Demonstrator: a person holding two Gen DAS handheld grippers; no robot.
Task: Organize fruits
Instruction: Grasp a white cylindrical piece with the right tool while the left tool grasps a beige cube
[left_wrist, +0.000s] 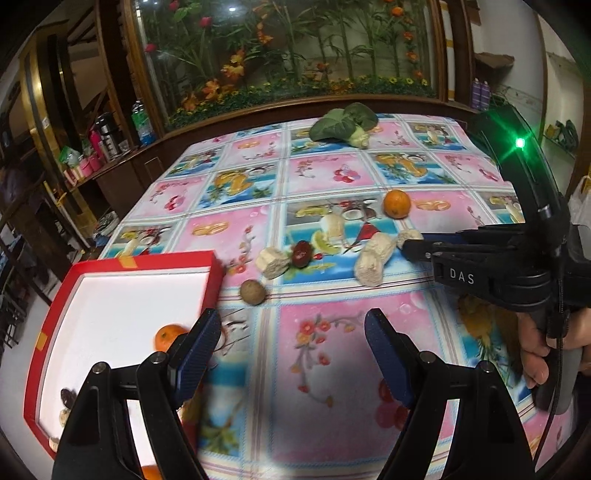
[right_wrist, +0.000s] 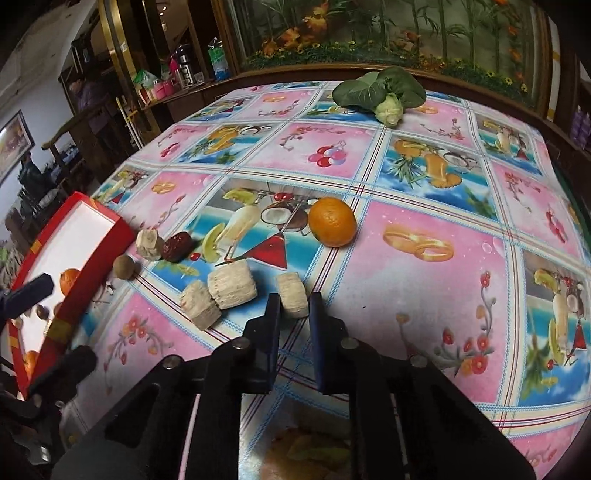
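A red tray (left_wrist: 147, 262) with a white floor sits at the table's left and holds an orange (left_wrist: 168, 336) and a few small pieces. My left gripper (left_wrist: 295, 332) hovers open and empty over the cloth beside the tray's right wall. On the cloth lie another orange (right_wrist: 332, 221), a red date (right_wrist: 176, 246), a brown round fruit (right_wrist: 123, 266) and several pale cut chunks (right_wrist: 232, 290). My right gripper (right_wrist: 295, 301) is shut on one pale chunk (right_wrist: 291, 291), which still rests on the table; the right gripper (left_wrist: 408, 246) also shows from the side.
A green bok choy (right_wrist: 380, 94) lies at the table's far edge. Behind it stands a wooden cabinet (left_wrist: 258, 107) with a glass-fronted plant display. Bottles and cups crowd a shelf (left_wrist: 107, 147) at the left. A hand (left_wrist: 535, 350) holds the right gripper's handle.
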